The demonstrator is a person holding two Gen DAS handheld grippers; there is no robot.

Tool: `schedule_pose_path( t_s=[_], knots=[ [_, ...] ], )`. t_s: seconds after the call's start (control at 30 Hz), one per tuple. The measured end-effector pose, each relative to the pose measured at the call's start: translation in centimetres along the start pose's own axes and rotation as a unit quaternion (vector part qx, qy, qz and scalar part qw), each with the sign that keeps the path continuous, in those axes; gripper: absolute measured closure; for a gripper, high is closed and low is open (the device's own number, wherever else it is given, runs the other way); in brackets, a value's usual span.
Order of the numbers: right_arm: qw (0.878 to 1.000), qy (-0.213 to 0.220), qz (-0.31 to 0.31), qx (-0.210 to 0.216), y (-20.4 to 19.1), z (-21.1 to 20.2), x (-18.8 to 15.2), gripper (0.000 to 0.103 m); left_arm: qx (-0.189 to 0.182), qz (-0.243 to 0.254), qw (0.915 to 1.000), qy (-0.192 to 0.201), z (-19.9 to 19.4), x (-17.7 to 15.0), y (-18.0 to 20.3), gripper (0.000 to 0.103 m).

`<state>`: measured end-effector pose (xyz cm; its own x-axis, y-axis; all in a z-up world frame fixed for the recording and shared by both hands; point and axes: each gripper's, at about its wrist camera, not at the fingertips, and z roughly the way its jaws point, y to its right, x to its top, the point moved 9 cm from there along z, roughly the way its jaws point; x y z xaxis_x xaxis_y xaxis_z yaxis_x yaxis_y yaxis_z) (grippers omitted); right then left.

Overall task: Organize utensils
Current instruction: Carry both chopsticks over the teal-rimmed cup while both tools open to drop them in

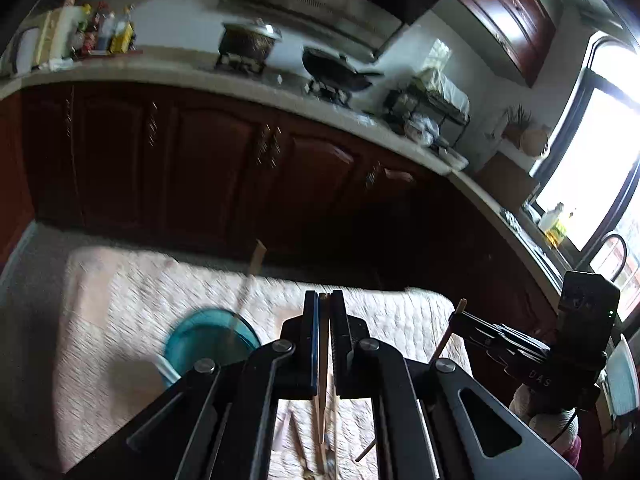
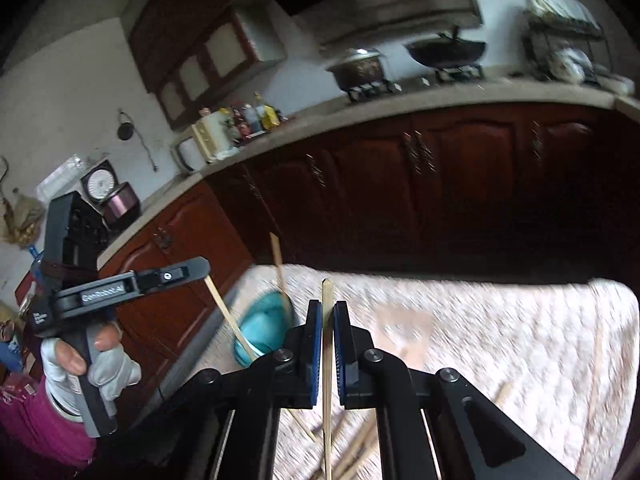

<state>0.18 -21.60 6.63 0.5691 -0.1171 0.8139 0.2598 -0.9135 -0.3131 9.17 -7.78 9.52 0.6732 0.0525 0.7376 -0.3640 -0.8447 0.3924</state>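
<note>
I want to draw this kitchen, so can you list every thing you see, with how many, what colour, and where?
chopstick in left gripper: one, pale wood, between the closed fingers
chopstick in right gripper: one, pale wood, between the closed fingers
loose chopsticks: several, pale wood, on the cloth
cup: one, teal, on the cloth, one stick standing in it
cloth: one, pinkish-white, covering the table
pot: one, dark, on the stove
wok: one, black, on the stove
bottles: several, mixed colours, on the counter
left gripper: black
right gripper: black
</note>
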Motion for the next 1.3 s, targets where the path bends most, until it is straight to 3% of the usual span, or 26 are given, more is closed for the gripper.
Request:
schedule_pose_path(
  t_s=[0.27,0.5,0.77,1.03,1.3],
  knots=[
    [0.999,0.033,-0.026,0.019,-5.6,4.3,5.9,0.096,0.074,0.004,0.9954,0.061,-2.8,5.3,-5.1,0.098],
    [0.999,0.035,-0.03,0.012,-7.6,9.8,7.7,0.096,0.14,0.01,0.9873,0.074,-0.7,5.9,-8.8,0.098],
    [0.999,0.029,-0.015,-0.01,-5.8,13.7,6.7,0.096,0.163,0.015,0.9852,0.049,2.7,3.7,-11.1,0.098],
    [0.999,-0.027,-0.011,-0.013,-4.0,17.5,3.0,0.096,0.158,0.003,0.9873,0.012,5.4,0.5,-11.7,0.098],
    [0.998,-0.057,-0.002,-0.009,-3.1,19.7,0.9,0.092,0.166,0.011,0.986,0.011,5.9,0.0,-11.5,0.098]
  ],
)
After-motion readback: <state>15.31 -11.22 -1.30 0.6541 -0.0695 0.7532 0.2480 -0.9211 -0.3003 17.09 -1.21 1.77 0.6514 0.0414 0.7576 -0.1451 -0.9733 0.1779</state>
